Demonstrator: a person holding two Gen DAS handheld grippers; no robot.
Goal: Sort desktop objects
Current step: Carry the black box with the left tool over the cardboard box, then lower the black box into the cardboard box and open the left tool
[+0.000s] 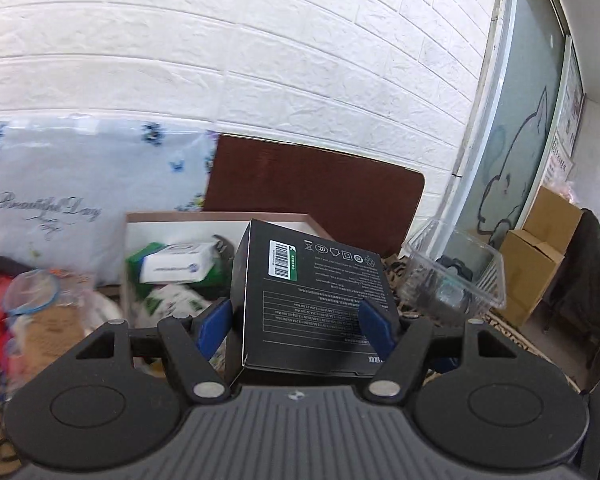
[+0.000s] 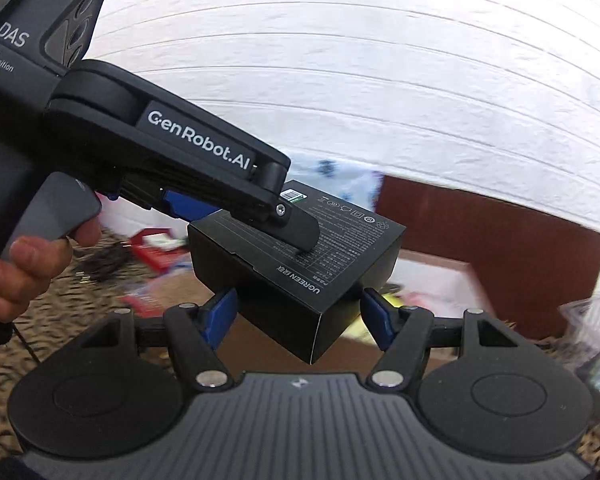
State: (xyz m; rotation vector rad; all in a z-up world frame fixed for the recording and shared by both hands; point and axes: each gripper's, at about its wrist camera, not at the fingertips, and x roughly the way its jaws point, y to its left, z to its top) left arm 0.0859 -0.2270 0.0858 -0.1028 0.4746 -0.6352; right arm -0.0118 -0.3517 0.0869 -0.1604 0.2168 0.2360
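Note:
A black cardboard box (image 1: pixel 308 296) with white print and a barcode label is held in the air by my left gripper (image 1: pixel 300 320), whose blue pads press its two sides. In the right wrist view the same box (image 2: pixel 340 248) hangs in front of my right gripper (image 2: pixel 300 316), with the left gripper's finger (image 2: pixel 296 228) lying over its top. My right gripper's blue pads stand apart on either side of the box's lower corner, and I cannot tell whether they touch it.
An open white-lined box (image 1: pixel 220 224) with green-and-white packets stands behind the black box. A clear plastic tub (image 1: pixel 456 272) sits to the right. A floral plastic bag (image 1: pixel 80 200) and loose clutter (image 1: pixel 28 300) lie left. A brown board (image 1: pixel 320 184) leans on the brick wall.

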